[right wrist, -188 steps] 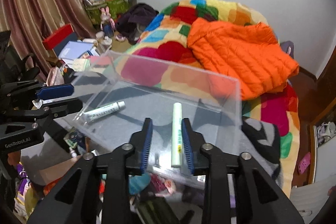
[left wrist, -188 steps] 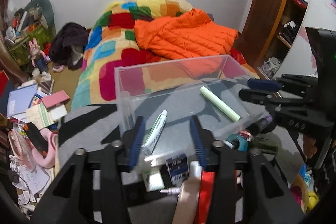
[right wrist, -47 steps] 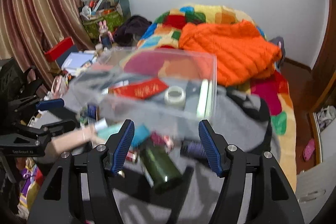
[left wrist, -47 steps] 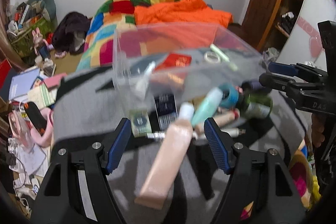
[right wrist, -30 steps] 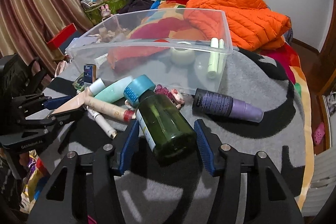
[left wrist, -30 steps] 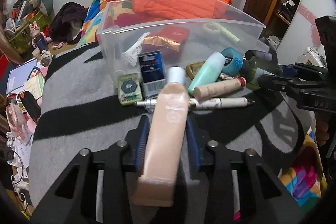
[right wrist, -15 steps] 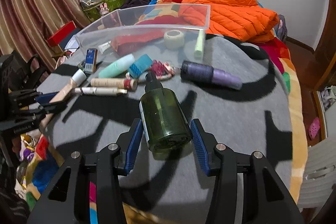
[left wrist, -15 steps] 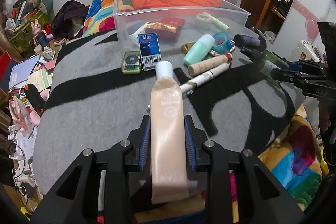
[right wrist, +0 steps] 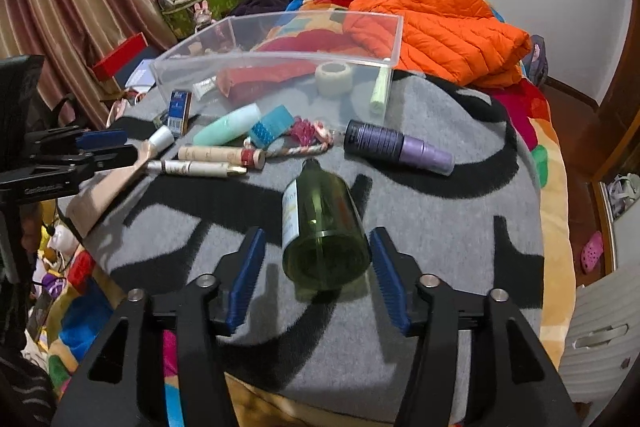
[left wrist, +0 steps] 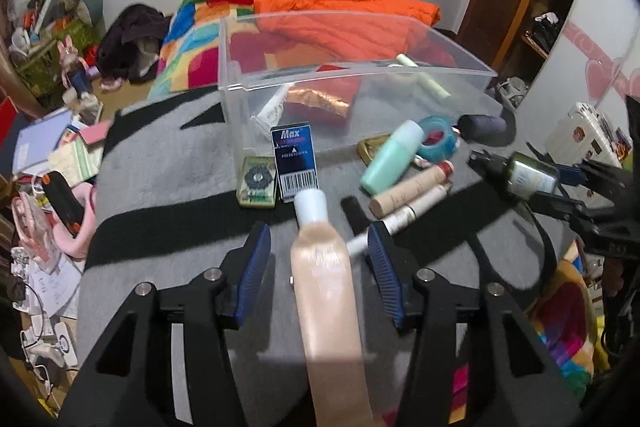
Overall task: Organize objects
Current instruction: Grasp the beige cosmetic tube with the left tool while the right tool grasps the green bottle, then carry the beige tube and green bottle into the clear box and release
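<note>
Grey blanket (right wrist: pixel 440 227): I am seeing it carrying everything, black stripes running across it.
Left claw (left wrist: pixel 318 259): I am holding it spread wide, pads clear of the tube on both sides.
Tube (left wrist: pixel 326 291): peach, white cap pointing far, lying between the left pads, blurred.
Right claw (right wrist: pixel 316 267): I am keeping it wide too, a gap showing on each side of the bottle.
Bottle (right wrist: pixel 322 223): green glass, lying on its side on the blanket, neck pointing far.
Bin (left wrist: pixel 360 71): clear plastic, sitting at the far edge, holding a red pack, a tape roll and a pale green stick.
Loose items: mint bottle (right wrist: pixel 228 125), purple bottle (right wrist: pixel 396 147) and two pens lying near the bin.
</note>
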Tool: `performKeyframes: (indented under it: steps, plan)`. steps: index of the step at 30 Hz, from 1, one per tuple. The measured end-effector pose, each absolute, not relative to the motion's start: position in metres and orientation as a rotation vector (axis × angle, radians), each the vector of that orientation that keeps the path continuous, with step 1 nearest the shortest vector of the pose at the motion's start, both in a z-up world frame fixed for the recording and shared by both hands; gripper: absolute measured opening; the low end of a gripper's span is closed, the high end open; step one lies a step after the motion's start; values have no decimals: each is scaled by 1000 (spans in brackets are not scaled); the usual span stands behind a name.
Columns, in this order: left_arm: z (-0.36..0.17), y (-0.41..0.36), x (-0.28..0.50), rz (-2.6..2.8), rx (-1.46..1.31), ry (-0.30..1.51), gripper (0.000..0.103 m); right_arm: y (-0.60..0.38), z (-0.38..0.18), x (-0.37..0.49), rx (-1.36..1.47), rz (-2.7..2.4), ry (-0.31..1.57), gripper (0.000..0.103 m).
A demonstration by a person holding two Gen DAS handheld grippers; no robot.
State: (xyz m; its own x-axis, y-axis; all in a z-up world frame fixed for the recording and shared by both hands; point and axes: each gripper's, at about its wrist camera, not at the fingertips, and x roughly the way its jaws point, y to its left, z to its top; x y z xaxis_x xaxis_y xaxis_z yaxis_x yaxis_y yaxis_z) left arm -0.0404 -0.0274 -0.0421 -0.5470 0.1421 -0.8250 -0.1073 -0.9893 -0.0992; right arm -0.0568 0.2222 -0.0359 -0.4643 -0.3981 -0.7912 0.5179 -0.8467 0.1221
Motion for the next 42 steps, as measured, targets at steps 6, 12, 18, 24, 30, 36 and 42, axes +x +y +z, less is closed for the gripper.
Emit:
performKeyframes:
  steps: [6,12,18,24,30,36,42]
  plan:
    - [-63,-29,-65,2600,-1493,-88,44,219,-43,-67,1205,-2318,166,54]
    - [-63,-32,-64,2624,-1462,-97,27,219,-52,-69,1223,-2308,125,38]
    - [-49,-36,-55,2679,-1409,-103,20,223,-43,-66,1179,-2331,94,38]
    - [-19,-41,-39,2748,-1303,-128,20,226,-25,-69,1126,-2359,22,38]
    - [20,-47,-23,2808,-1161,-173,20,222,-5,-70,1051,-2376,-11,38]
    - [55,-50,-10,2862,-1017,-196,20,220,14,-74,977,-2399,-32,38]
    - [83,-48,-15,2883,-915,-195,20,216,28,-82,929,-2422,-25,38]
